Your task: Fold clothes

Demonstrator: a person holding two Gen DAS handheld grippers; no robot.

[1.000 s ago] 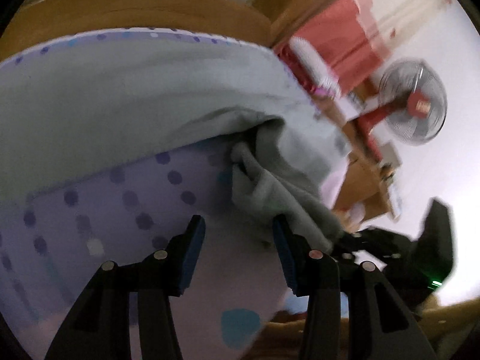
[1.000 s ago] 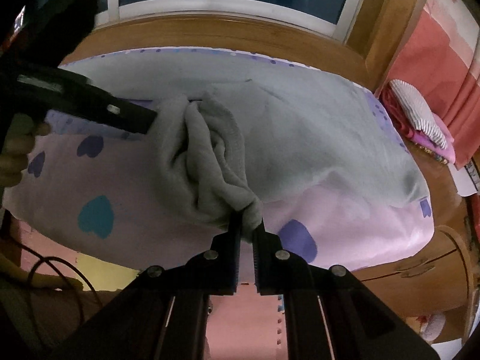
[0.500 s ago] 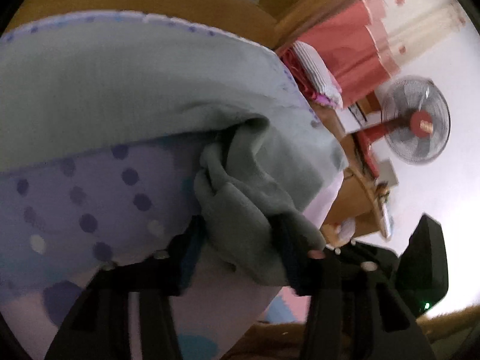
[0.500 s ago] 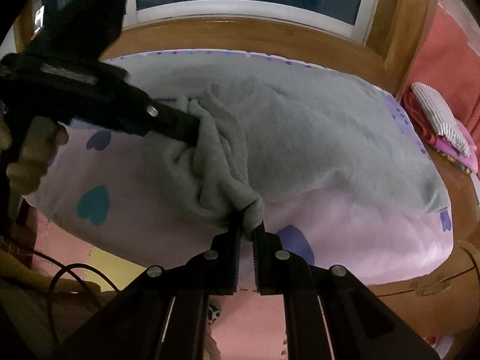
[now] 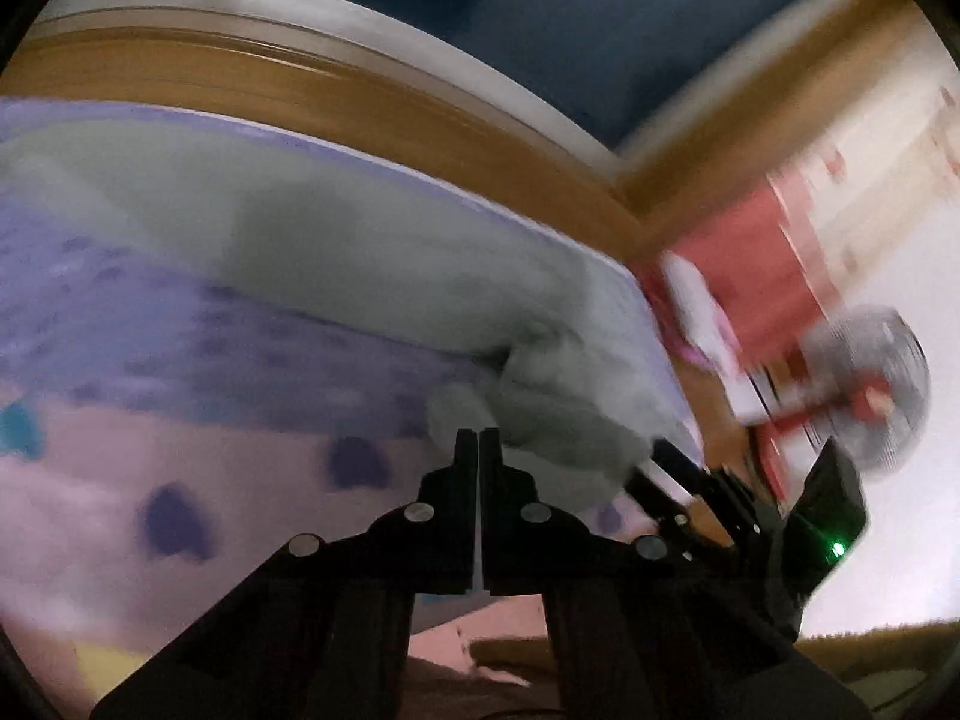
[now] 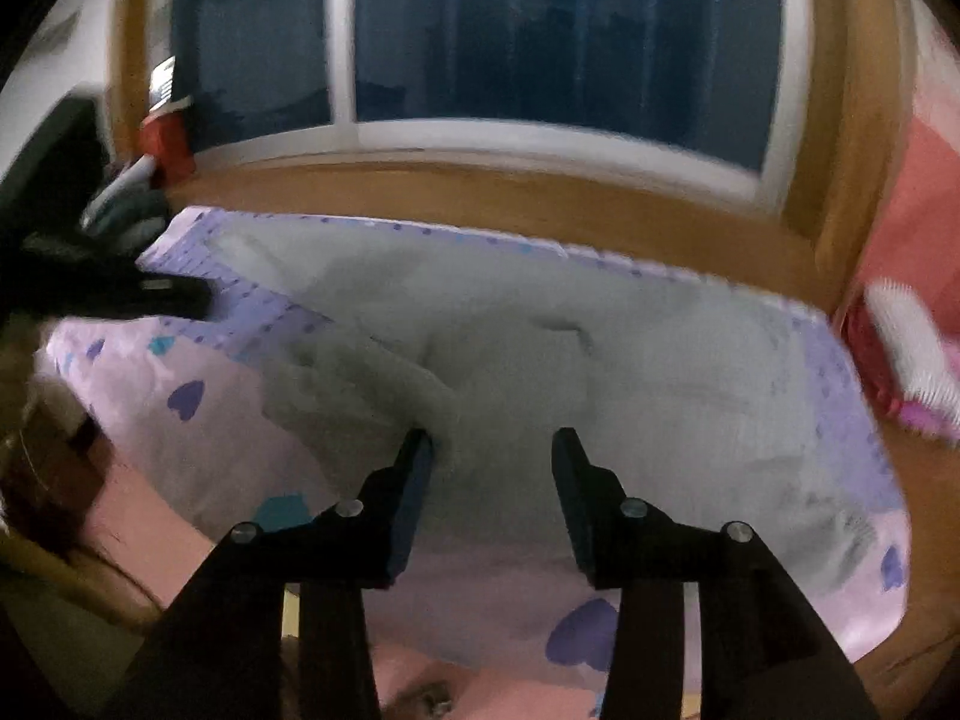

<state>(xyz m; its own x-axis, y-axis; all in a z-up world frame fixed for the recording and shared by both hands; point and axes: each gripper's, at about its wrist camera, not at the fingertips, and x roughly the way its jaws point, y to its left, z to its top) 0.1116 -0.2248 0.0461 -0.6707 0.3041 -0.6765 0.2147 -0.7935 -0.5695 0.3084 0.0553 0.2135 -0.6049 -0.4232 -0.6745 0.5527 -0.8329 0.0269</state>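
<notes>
Left wrist view shows the left gripper [image 5: 478, 433] with its two fingers pressed together, only a thin slit between them. A bunched fold of the grey garment [image 5: 558, 414] sits right at the fingertips, but blur hides whether any cloth is actually pinched, so I cannot tell. Beyond that fold the garment spreads flat across the bed [image 5: 180, 360], whose sheet is lilac and pink with dark hearts and dots. Past the bed's right edge the other tool's black body [image 5: 822, 528] shows a green light, and a fan [image 5: 876, 384] stands behind it near a red curtain [image 5: 750, 264].

Right wrist view shows the right gripper [image 6: 492, 450] spread wide and holding nothing, its fingers hovering over the near part of the garment [image 6: 600, 372]. The cloth lies across the middle of the bed [image 6: 660, 612], with a rumpled ridge just left of the left finger. At the bed's left edge the left tool's black arm [image 6: 120, 294] reaches in. Behind the bed run a wooden ledge [image 6: 480, 192] and a dark window [image 6: 540, 30].
</notes>
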